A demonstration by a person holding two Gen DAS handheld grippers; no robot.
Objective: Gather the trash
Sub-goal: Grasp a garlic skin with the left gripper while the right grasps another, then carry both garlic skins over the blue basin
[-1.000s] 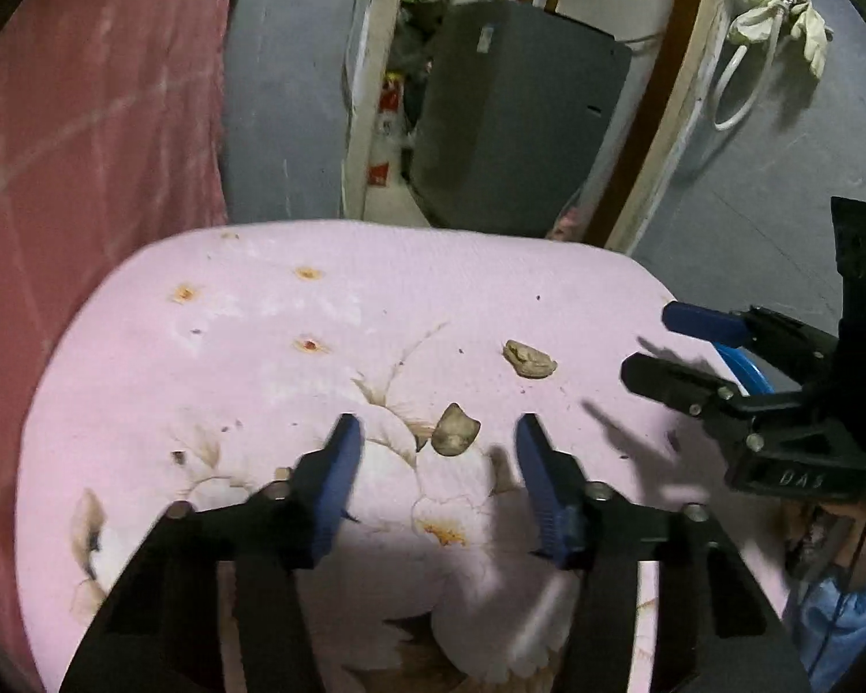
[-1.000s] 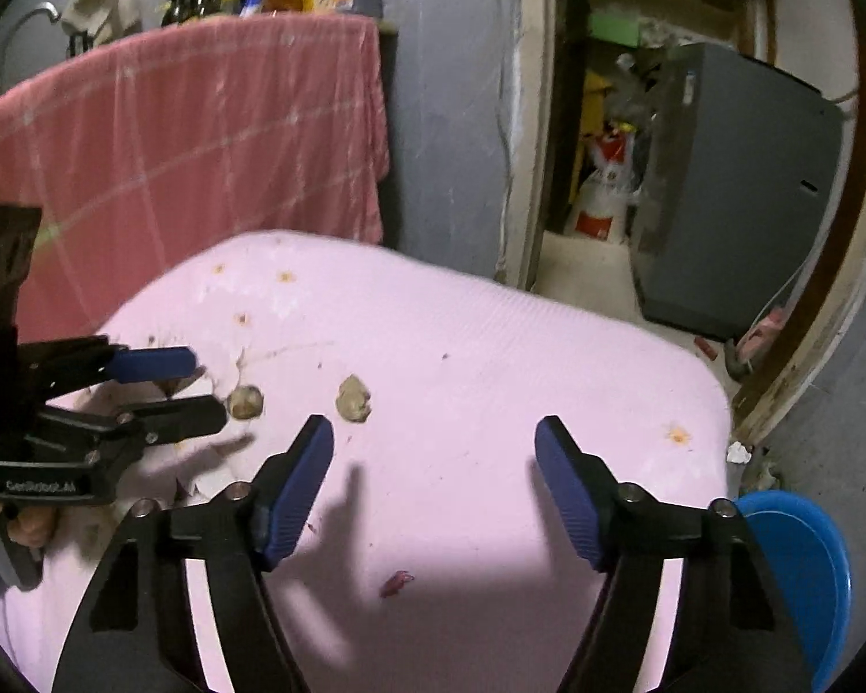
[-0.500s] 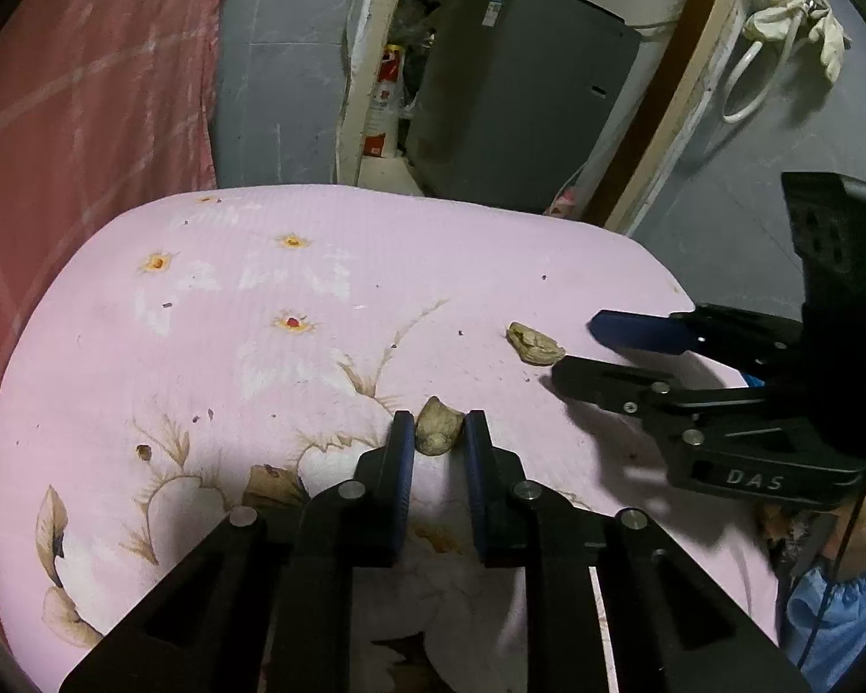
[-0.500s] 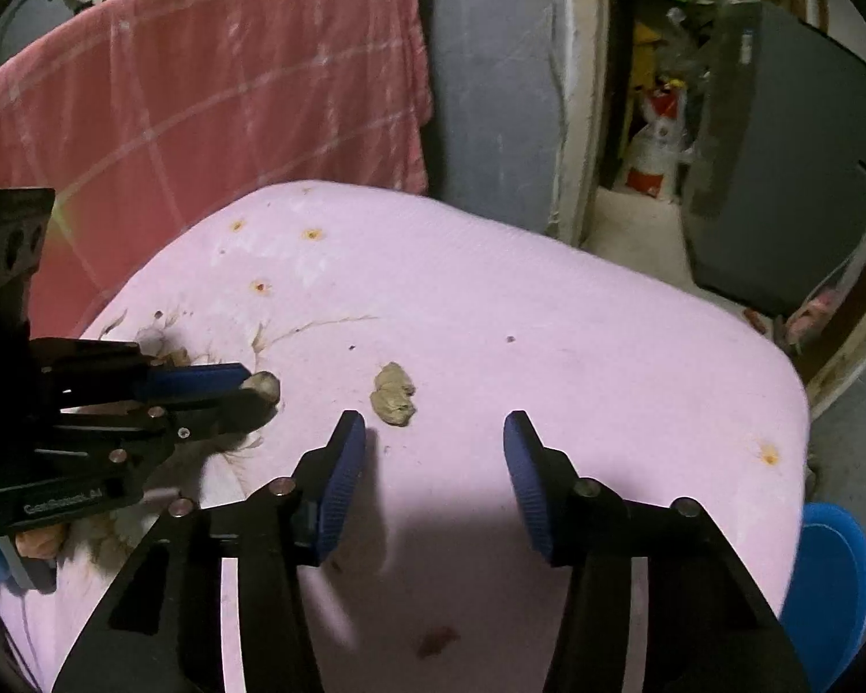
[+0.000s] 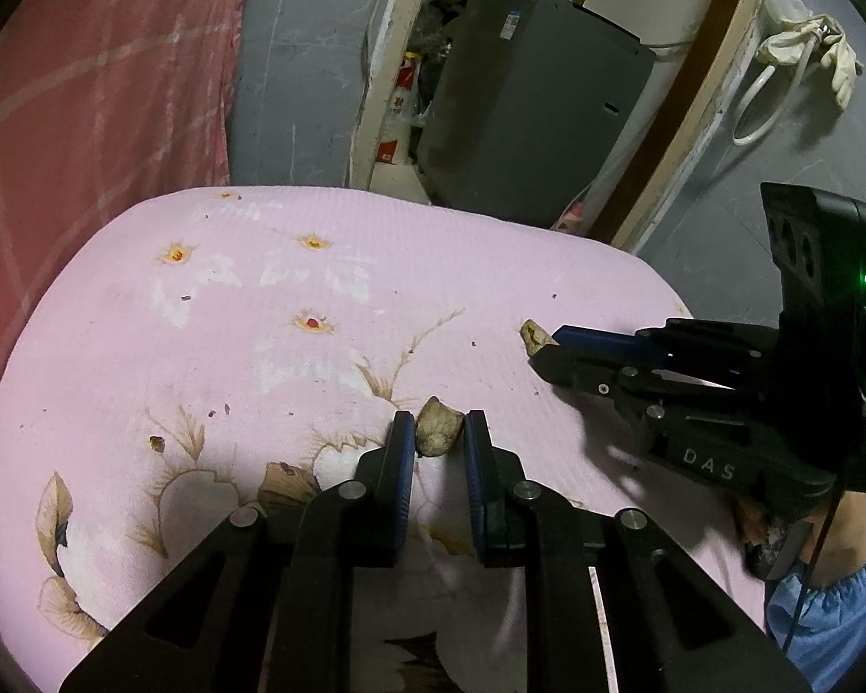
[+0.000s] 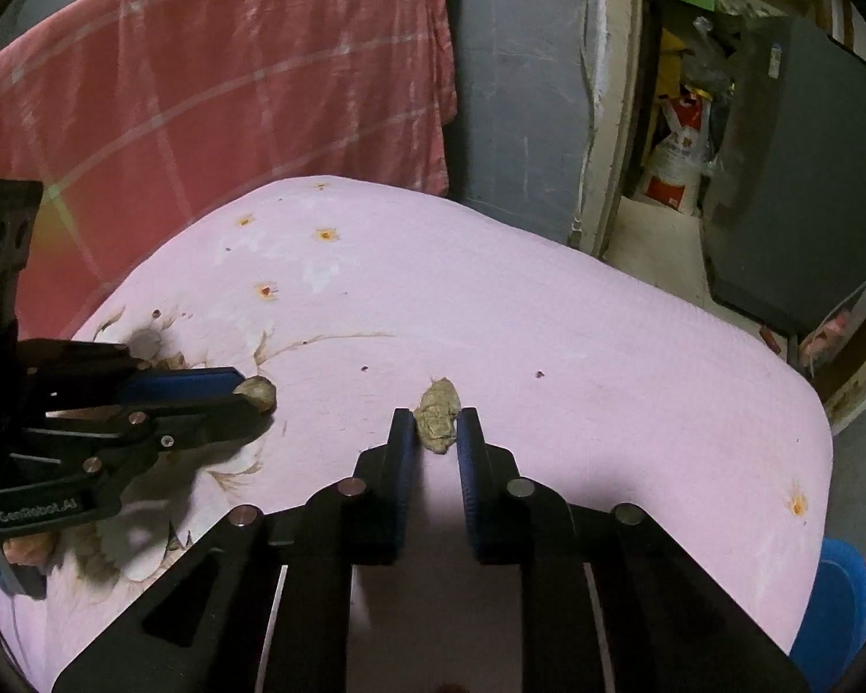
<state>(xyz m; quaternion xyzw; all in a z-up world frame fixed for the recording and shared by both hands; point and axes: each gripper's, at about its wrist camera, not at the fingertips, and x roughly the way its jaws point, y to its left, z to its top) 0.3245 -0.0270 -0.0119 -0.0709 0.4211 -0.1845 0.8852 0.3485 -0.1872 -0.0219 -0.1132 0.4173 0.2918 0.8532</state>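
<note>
On the pink floral cloth [image 5: 491, 265], the left gripper [image 5: 439, 433] pinches one crumpled brownish scrap [image 5: 437, 433] — the right gripper [image 6: 437, 426], its jaws just closing, clamps another scrap [image 6: 439, 413] (both resting on the cloth).

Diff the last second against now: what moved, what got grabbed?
Both grippers closed. The left gripper shut on the near scrap first and has held since. The right gripper advanced and its jaws have just closed on the far scrap. The pink cloth and both scraps stayed put.
</note>
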